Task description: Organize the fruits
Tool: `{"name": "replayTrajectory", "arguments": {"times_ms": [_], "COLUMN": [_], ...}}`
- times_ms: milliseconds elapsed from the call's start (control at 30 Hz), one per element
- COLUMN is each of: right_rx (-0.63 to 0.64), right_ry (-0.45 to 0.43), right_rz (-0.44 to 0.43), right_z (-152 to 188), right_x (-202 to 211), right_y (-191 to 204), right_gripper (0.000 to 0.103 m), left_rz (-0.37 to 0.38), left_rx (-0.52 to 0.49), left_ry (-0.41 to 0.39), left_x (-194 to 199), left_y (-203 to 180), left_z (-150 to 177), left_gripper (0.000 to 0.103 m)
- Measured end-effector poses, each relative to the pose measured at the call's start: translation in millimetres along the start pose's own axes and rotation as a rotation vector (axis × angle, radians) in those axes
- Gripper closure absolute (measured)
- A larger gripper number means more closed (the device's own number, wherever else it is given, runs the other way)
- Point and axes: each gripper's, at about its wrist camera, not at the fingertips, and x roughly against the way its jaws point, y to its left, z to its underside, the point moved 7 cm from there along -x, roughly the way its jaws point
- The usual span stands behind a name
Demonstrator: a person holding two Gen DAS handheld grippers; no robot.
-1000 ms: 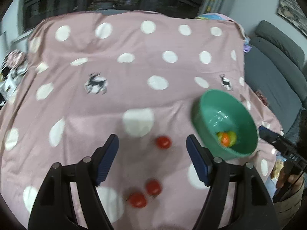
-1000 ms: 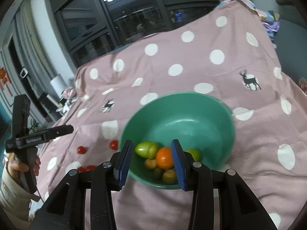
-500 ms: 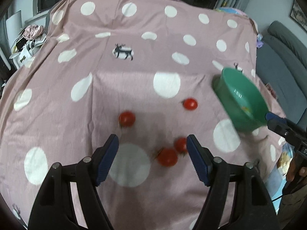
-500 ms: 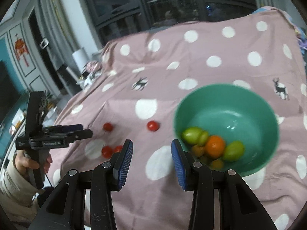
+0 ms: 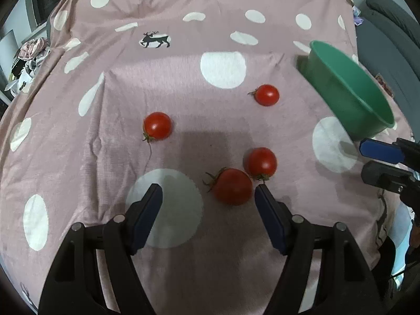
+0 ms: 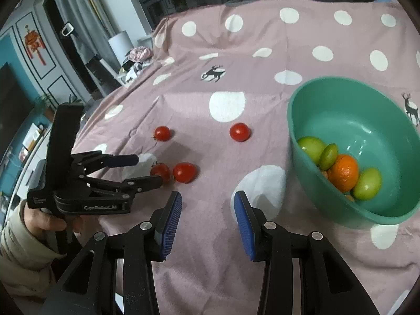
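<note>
While four small round red tomatoes remain loose on the pink polka-dot cloth (image 5: 183,84), the pick-up step is judged to be in hand.

Item 1: nearest red tomato (image 5: 232,186), with green calyx, lying between the tips of the left gripper (image 5: 207,194), closer to the right-hand finger and touching a second red tomato (image 5: 261,163) just behind it. No contact with the pads is seen.

Item 2: two further red tomatoes, one to the left (image 5: 157,126), one farther back (image 5: 267,95), each well apart from the pair.

Item 3: round green plastic bowl (image 6: 341,110), to the right of the tomatoes, already holding green fruits (image 6: 312,148) and an orange (image 6: 344,172).

Item 4: left gripper, jaws spread wide, nothing held. Right gripper (image 6: 207,207), jaws parted and empty, poised over the cloth between tomatoes and bowl.

Next move, as judged: the left jaws are to be lowered and centred on the nearest tomato, then closed gently, without the touching neighbour being caught or rolled away.
</note>
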Motion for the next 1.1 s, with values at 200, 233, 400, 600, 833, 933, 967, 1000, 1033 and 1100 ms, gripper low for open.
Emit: {"name": "replayTrajectory", "arguments": {"times_ms": [200,233,400,600,833,933,967,1000,1033,1100], "right_rx": [0.007,0.012,0.037,0.065,0.101,0.116,0.119,0.122,0.125,0.13], "right_ry": [0.025,0.03,0.058,0.09,0.124,0.14,0.144,0.148,0.152,0.162], "right_rz": [-0.013,-0.015,-0.028,-0.038,-0.04,-0.037,-0.039,-0.04,-0.039,-0.035], "right_z": [1,1,-1,-4,-11,-14,-14,-14,-14,-14], "right_x": [-11,-13,-28,-46,-66,-74,-75,-76,-78,-82], "right_y": [3,3,8,16,26,30,30,32,33,34], "right_gripper": [0.061,0.061,0.061,0.061,0.061,0.061,0.061,0.061,0.061,0.061], "left_rz": [-0.029,-0.028,-0.008,0.028,0.083,0.109,0.12,0.127,0.135,0.144], "left_rx": [0.022,0.029,0.05,0.041,0.01,0.032,0.038,0.041,0.047,0.054], "left_ry": [-0.001,0.0,-0.009,-0.034,-0.048,-0.061,-0.065,-0.068,-0.073,-0.088], "left_x": [-8,-10,-13,-11,-9,-7,-5,-4,-1,5], "left_y": [9,11,11,10,4,8,10,10,11,13], "left_z": [-5,-5,-9,-10,-9,-9,-10,-10,-10,-10], "left_gripper": [0.03,0.031,0.034,0.052,0.062,0.065,0.066,0.069,0.069,0.069]}}
